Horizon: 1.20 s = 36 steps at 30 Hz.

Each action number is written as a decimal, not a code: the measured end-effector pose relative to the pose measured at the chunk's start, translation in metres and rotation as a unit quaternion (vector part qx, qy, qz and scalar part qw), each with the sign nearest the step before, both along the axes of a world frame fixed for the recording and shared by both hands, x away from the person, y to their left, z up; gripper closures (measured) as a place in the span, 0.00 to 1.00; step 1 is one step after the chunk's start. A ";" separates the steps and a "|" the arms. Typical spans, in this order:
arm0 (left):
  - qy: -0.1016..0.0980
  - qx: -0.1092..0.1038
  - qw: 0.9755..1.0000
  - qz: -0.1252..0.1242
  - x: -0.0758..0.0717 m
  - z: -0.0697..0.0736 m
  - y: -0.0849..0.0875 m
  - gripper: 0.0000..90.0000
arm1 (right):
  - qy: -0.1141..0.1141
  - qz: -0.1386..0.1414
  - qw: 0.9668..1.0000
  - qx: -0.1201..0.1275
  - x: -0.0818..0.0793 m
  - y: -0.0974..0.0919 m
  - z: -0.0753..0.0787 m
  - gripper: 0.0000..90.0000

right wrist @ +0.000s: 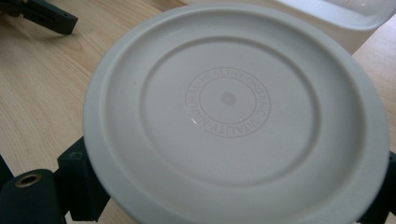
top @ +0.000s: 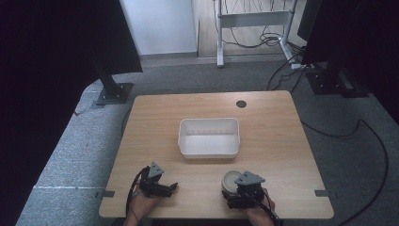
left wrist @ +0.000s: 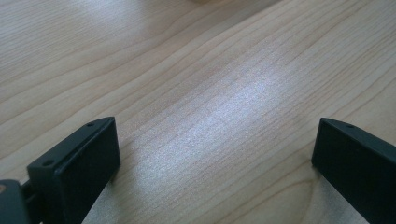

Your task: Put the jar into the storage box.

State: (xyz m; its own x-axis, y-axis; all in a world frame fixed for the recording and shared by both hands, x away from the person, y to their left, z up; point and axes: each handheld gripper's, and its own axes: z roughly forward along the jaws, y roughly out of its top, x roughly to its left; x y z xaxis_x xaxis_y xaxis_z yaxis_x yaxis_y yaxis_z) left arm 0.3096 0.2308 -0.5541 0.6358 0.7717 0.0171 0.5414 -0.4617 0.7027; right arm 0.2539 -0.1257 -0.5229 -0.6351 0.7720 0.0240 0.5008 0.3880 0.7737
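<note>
A round tub with a white embossed lid [right wrist: 229, 102] sits between the jaws of my right gripper [right wrist: 229, 191], which is shut on its sides below the lid's rim. From above, the tub [top: 231, 180] is near the table's front edge, right of centre, with the right gripper [top: 236, 189] behind it. My left gripper [top: 172, 188] rests low at the front left, open, with bare wood between its fingers [left wrist: 88, 158]. Whether the tub touches the table I cannot tell.
An empty white rectangular bin [top: 209, 121] stands in the middle of the wooden table [top: 273, 122]; its corner [right wrist: 336, 18] shows just beyond the tub. The left gripper [right wrist: 44, 16] lies off to the side. A cable hole [top: 241, 103] is at the back.
</note>
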 end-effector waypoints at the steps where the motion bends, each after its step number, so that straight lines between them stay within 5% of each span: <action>1: 0.000 0.000 1.000 0.000 0.000 0.000 0.000 0.01 | -0.001 0.000 1.000 -0.001 0.001 0.000 0.001 0.11; 36: 0.000 0.000 1.000 0.000 0.000 0.000 0.000 0.01 | -0.008 -0.018 1.000 0.013 0.035 0.010 0.020 0.11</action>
State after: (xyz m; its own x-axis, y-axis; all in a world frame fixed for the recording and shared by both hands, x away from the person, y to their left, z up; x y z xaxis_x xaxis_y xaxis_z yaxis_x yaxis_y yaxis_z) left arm 0.3095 0.2308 -0.5541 0.6358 0.7716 0.0172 0.5413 -0.4618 0.7027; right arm 0.2894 -0.1162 -0.5032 -0.6075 0.7935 0.0355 0.5020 0.3490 0.7913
